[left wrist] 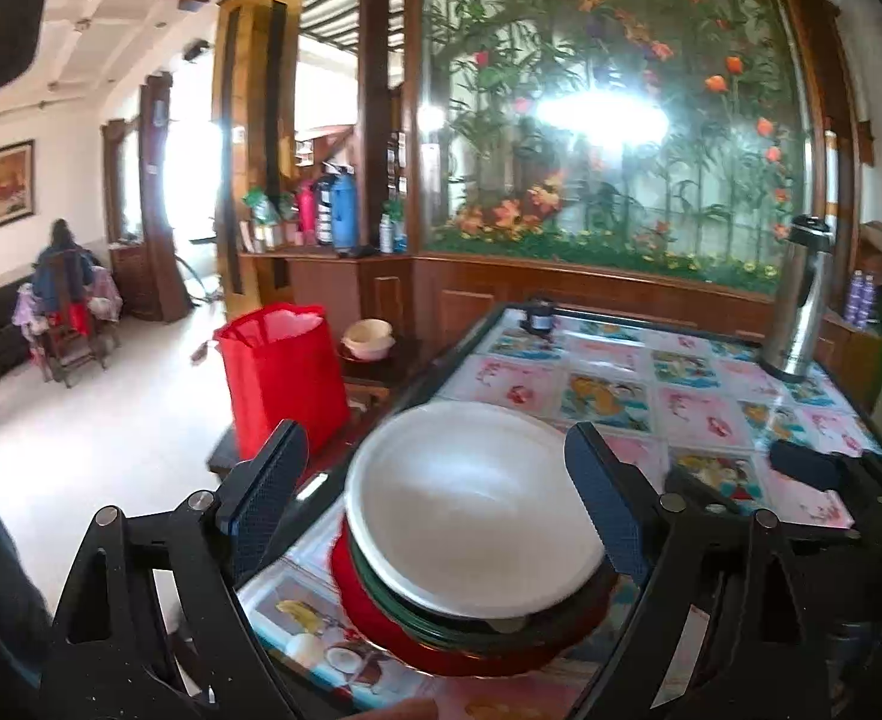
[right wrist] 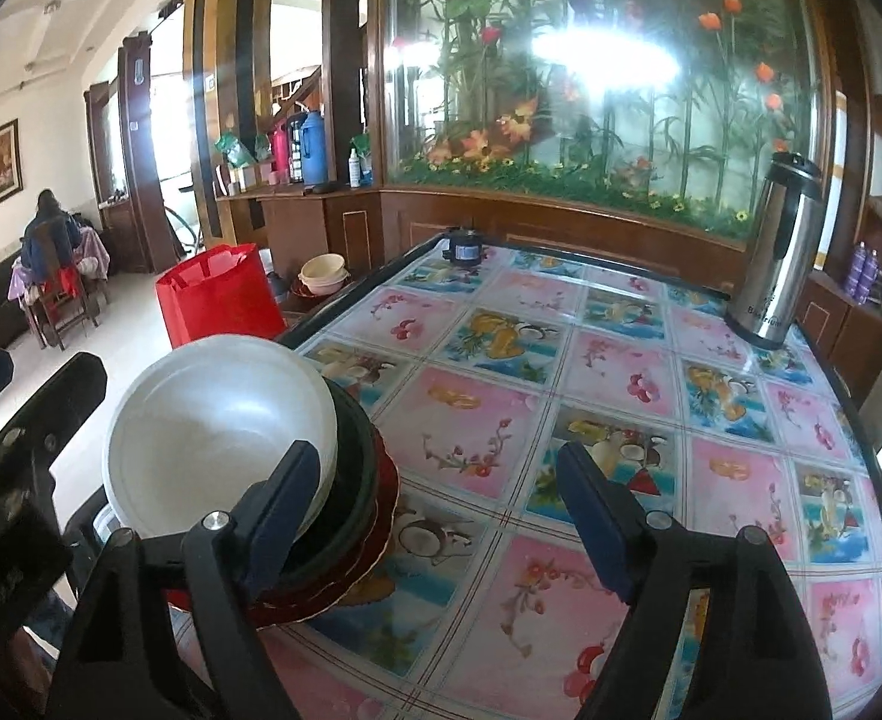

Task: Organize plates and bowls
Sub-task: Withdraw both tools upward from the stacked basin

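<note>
A white bowl [left wrist: 471, 498] sits on top of a stack: a dark green dish [left wrist: 441, 624] under it and a red plate [left wrist: 381, 618] at the bottom. The stack stands at the near left corner of the table [left wrist: 681, 396]. My left gripper [left wrist: 435, 486] is open, its fingers on either side of the bowl without gripping it. In the right wrist view the same white bowl [right wrist: 219, 420], green dish [right wrist: 357, 474] and red plate [right wrist: 375, 546] are at the left. My right gripper [right wrist: 441, 498] is open and empty, just right of the stack.
A steel thermos [right wrist: 777, 252] stands at the table's far right and a small dark jar [right wrist: 465, 249] at its far edge. A red bag [left wrist: 279, 378] and a cream bowl [left wrist: 369, 339] sit beyond the table's left edge. The tablecloth [right wrist: 621, 396] has a fruit and flower pattern.
</note>
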{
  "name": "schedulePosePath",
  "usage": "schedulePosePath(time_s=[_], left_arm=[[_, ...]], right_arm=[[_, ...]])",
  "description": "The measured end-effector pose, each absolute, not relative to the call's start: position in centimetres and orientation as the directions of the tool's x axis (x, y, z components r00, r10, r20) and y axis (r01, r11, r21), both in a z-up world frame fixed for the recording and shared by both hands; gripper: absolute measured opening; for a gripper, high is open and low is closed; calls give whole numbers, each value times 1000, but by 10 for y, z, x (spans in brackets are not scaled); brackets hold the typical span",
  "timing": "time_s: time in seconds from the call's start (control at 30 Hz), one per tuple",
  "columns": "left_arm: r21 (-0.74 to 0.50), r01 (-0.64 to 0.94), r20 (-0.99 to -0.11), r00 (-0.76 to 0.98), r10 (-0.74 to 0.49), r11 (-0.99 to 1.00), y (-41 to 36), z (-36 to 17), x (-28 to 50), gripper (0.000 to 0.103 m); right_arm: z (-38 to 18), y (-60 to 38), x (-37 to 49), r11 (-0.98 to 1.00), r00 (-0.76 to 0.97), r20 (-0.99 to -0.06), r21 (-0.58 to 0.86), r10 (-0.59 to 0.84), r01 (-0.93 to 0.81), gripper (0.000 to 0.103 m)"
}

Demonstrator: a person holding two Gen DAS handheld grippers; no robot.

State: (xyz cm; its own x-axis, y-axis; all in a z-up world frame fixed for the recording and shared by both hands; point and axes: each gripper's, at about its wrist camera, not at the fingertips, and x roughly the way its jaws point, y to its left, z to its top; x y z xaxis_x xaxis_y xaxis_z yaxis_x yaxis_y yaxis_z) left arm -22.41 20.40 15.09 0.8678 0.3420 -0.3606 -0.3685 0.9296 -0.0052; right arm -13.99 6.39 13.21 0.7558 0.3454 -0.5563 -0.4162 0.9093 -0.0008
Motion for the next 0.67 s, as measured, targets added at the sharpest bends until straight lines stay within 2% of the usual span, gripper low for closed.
schedulePosePath(time_s=[0.2,0.67], left_arm=[[-50,-325,-397,874,280,944,209,144,-222,88],[-55,-333,-392,874,286,941,210,138,-225,88]], right_arm=[[130,67,-142,903,750,-563,-13,348,-429,82],[127,75,-142,894,738,-578,-32,348,-446,82]])
